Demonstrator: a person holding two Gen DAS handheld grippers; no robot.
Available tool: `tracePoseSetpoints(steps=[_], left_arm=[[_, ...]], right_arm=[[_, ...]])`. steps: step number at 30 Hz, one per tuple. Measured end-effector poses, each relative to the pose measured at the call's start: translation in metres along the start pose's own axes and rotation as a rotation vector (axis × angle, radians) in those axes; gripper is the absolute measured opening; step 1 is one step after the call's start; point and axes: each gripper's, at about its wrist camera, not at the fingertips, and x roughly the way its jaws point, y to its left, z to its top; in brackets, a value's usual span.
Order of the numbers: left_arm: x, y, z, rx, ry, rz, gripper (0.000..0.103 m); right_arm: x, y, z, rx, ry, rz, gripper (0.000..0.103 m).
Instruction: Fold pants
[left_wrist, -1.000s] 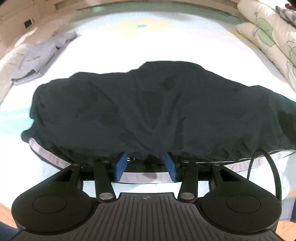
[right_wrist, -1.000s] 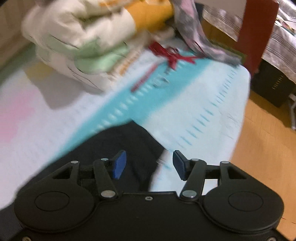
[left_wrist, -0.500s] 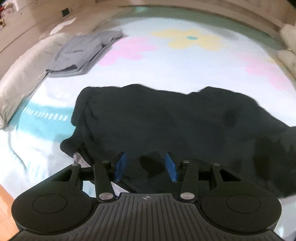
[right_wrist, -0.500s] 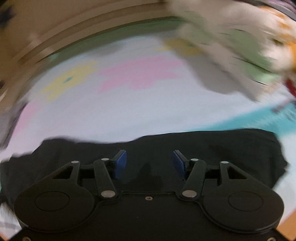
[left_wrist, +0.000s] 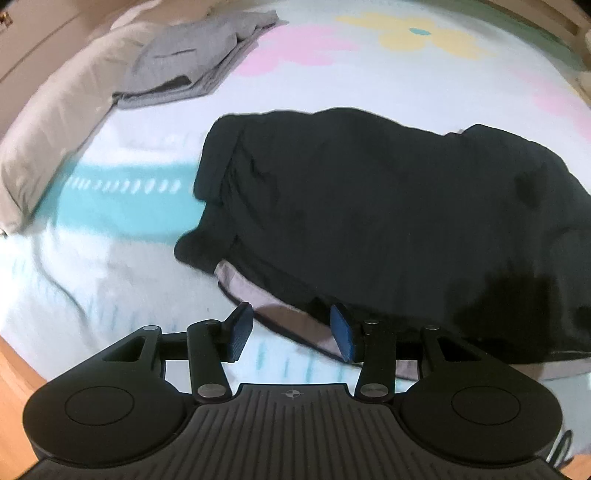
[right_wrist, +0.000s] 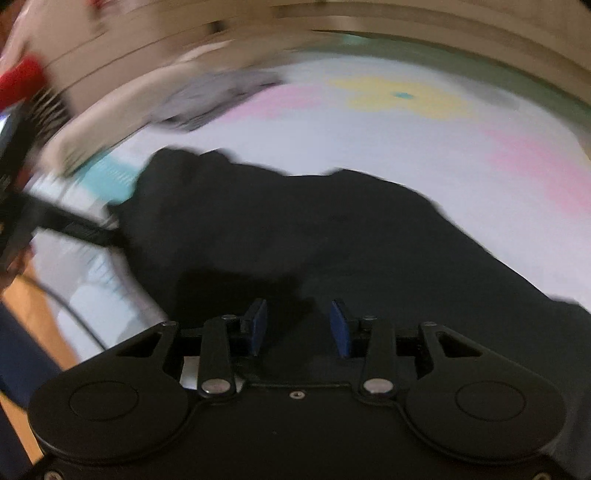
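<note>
The black pants (left_wrist: 388, 206) lie crumpled on the bed, with a pale grey lining edge (left_wrist: 280, 321) showing along their near side. My left gripper (left_wrist: 291, 332) is open and empty, just above that near edge. In the blurred right wrist view the pants (right_wrist: 332, 251) fill the middle, and my right gripper (right_wrist: 297, 326) is open and empty over the dark cloth. The left gripper's dark body (right_wrist: 55, 221) shows at the left of that view.
The bed sheet (left_wrist: 369, 74) is pale with pink and yellow flowers and a teal stripe (left_wrist: 122, 210). Folded grey clothes (left_wrist: 192, 62) lie at the far left beside a beige pillow (left_wrist: 48, 122). The wooden floor (left_wrist: 11, 369) shows past the bed's near edge.
Both views have swung left across the bed. The left gripper has shifted toward the pants' left end. The right gripper has turned from the bedding pile to over the pants. Both stay open.
</note>
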Motion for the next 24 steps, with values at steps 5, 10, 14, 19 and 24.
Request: tracePoseSetpoints(steps=[5, 10, 14, 19, 24], left_arm=[[-0.015, 0.017, 0.001, -0.065, -0.086, 0.011, 0.045], [-0.021, 0.025, 0.013, -0.146, -0.136, -0.04, 0.045], [-0.028, 0.021, 0.013, -0.136, -0.177, -0.035, 0.045], [-0.027, 0.019, 0.013, -0.124, -0.185, -0.049, 0.045], [-0.028, 0.017, 0.014, -0.125, -0.201, -0.051, 0.045]], right_arm=[[0.011, 0.043, 0.0, -0.145, -0.038, 0.037, 0.049], [0.031, 0.067, 0.001, -0.2, -0.052, 0.037, 0.05], [0.039, 0.084, -0.006, -0.29, -0.067, 0.005, 0.05], [0.054, 0.101, -0.012, -0.396, -0.092, -0.063, 0.037], [0.056, 0.099, -0.013, -0.391, -0.076, -0.052, 0.008]])
